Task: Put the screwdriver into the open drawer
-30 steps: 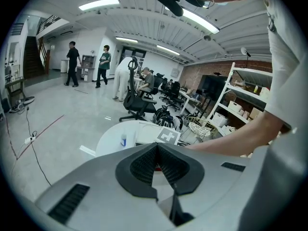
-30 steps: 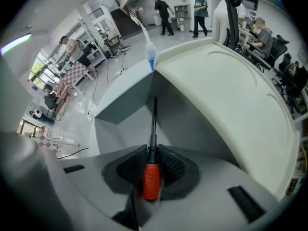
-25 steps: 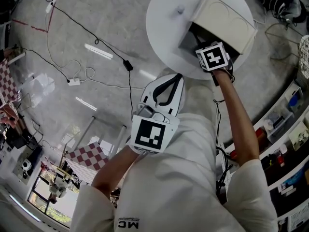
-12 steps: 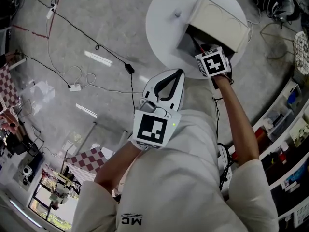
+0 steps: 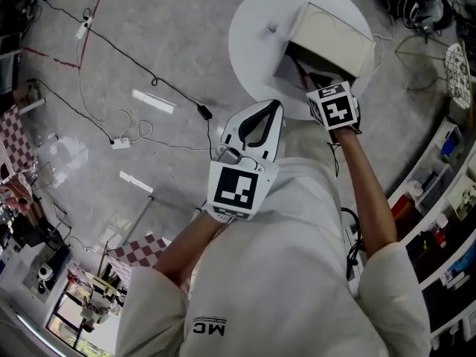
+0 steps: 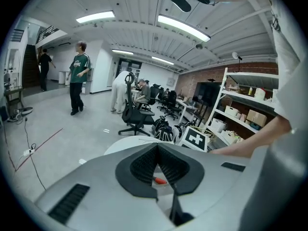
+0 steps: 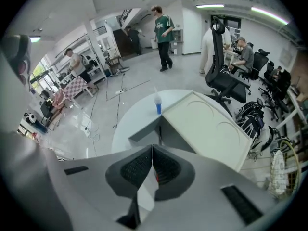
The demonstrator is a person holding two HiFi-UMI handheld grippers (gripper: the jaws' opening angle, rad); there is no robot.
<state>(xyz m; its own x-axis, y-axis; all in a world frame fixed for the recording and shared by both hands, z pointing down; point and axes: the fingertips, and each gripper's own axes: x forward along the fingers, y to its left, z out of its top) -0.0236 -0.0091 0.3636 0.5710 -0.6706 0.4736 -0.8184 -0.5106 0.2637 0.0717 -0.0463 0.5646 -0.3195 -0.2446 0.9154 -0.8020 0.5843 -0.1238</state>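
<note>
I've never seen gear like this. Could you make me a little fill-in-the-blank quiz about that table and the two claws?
1. The white table has a ___ top.
2. The drawer of the beige cabinet standing on it is ___.
3. The claw nearer that drawer is in the person's ___ hand.
4. The left claw and the right claw both have their jaws ___.

Missing words: round; open; right; shut.
</note>
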